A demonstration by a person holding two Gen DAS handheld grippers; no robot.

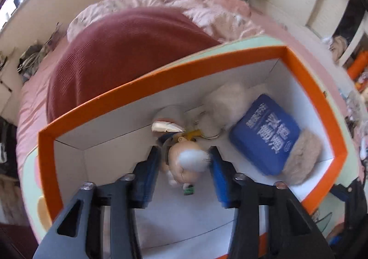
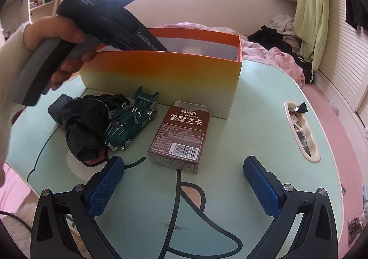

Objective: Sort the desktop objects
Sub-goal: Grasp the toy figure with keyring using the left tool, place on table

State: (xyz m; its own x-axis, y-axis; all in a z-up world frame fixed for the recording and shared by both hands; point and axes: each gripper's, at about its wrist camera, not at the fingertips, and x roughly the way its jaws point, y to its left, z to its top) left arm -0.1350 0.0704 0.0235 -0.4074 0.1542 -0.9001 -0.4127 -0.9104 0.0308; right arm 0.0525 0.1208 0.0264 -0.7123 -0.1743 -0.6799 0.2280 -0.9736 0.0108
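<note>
My left gripper [image 1: 185, 155] reaches down into the orange-rimmed box [image 1: 161, 79], its jaws around a small doll keychain [image 1: 186, 162] with a white tuft; they touch both its sides. A blue packet [image 1: 264, 135] and fluffy beige pieces [image 1: 303, 155] lie in the box. In the right wrist view the box [image 2: 161, 75] stands on the pale green table [image 2: 253, 121]. My right gripper [image 2: 184, 180] is open and empty above the table, just short of a brown card box [image 2: 179, 135]. A green toy car [image 2: 128, 121] and a black cloth bundle [image 2: 85, 125] lie to its left.
A cream tray slot [image 2: 301, 130] with wrappers sits at the table's right. A bed with pink bedding [image 1: 161, 6] and a dark red blanket [image 1: 119, 56] lies behind the box. The hand holding the left gripper [image 2: 64, 52] hovers over the box's left end.
</note>
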